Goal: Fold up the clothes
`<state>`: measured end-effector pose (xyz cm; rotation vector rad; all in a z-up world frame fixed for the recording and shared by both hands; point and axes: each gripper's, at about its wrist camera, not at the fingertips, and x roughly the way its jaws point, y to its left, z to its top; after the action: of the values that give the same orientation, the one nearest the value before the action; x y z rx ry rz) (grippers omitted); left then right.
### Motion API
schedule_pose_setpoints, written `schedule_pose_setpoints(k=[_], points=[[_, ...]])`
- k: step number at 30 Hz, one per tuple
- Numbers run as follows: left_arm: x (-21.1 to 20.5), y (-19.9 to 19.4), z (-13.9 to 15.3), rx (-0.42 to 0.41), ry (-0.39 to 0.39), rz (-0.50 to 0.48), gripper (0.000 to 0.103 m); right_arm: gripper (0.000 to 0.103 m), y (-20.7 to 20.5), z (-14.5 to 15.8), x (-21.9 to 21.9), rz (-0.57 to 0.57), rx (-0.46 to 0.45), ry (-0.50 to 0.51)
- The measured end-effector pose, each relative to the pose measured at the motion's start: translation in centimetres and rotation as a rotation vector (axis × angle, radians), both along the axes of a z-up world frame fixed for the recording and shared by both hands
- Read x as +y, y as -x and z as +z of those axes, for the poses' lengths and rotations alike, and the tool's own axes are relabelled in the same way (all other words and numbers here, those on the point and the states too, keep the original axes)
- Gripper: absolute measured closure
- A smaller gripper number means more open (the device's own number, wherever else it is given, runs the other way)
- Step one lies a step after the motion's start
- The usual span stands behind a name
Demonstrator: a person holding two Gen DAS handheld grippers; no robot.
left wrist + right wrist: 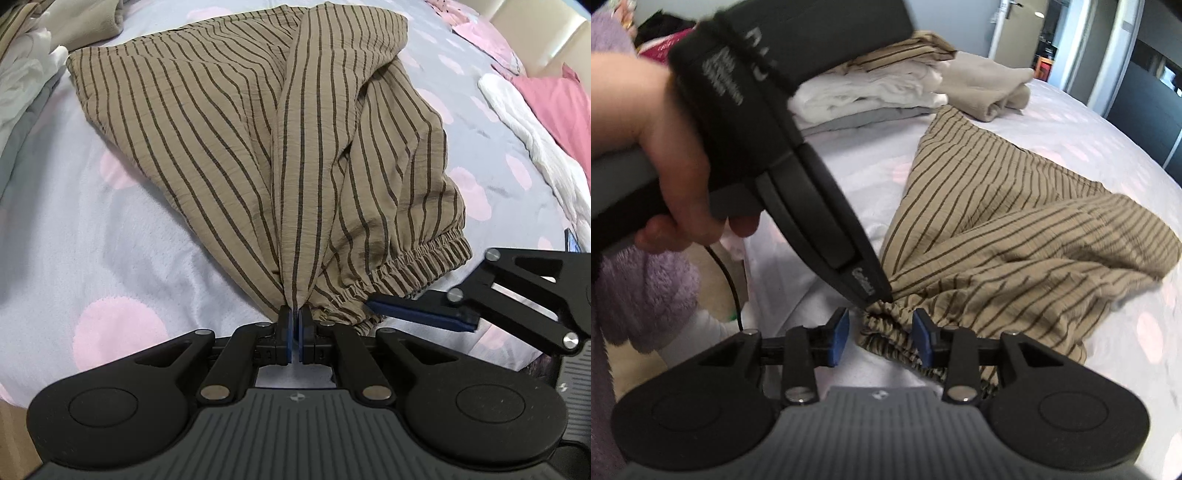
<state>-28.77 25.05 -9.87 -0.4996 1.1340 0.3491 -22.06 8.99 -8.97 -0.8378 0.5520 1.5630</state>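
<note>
Left claw [295,314] of mine is closed tight on a fold of the striped brown trousers [229,122], lifting it into a ridge. Right claw [881,325] is wide open, its fingers on both sides of the elastic cuff [886,325]. These trousers lie on the dotted bed sheet [92,240], near a pile of folded clothes [871,96].

Striped trousers [229,147] lie spread on the bed [92,240] straight ahead of me. My left gripper [294,314] sits at their near edge, pinching a fold that rises from the cloth. My right gripper [880,326] is just to its right, straddling the gathered cuff [890,332]. A stack of folded clothes [871,96] sits behind the trousers, to the left. More garments [546,103] lie far right.
</note>
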Motion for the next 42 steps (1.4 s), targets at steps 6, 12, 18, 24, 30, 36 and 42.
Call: schedule_pose_setpoints(k=[6,12,18,24,30,36,42], points=[[0.1,-0.3,-0.1,0.012,0.011,0.000,0.102,0.059,0.0,-0.9,1.8,0.061,-0.015,0.113],[0.6,-0.1,-0.3,0.009,0.040,0.012,0.102,0.062,-0.3,-1.1,3.9,0.087,-0.017,0.239],[1.6,0.6,-0.5,0.002,0.083,0.030,0.102,0.076,-1.0,-1.1,6.4,0.091,-0.003,0.361],[2.5,0.9,-0.1,-0.007,0.111,0.048,0.098,0.080,-2.5,-1.2,8.4,0.098,0.074,0.458],[4.8,-0.9,2.4,-0.005,0.080,-0.021,0.088,0.080,-4.4,-1.4,9.7,0.106,0.169,0.514],[7.8,-3.6,5.8,-0.018,0.016,-0.118,0.086,0.080,-4.9,-1.5,9.7,0.103,0.193,0.526],[12.0,-10.3,8.7,-0.089,-0.044,-0.246,0.080,0.080,-4.8,-1.5,11.1,0.096,0.214,0.549]])
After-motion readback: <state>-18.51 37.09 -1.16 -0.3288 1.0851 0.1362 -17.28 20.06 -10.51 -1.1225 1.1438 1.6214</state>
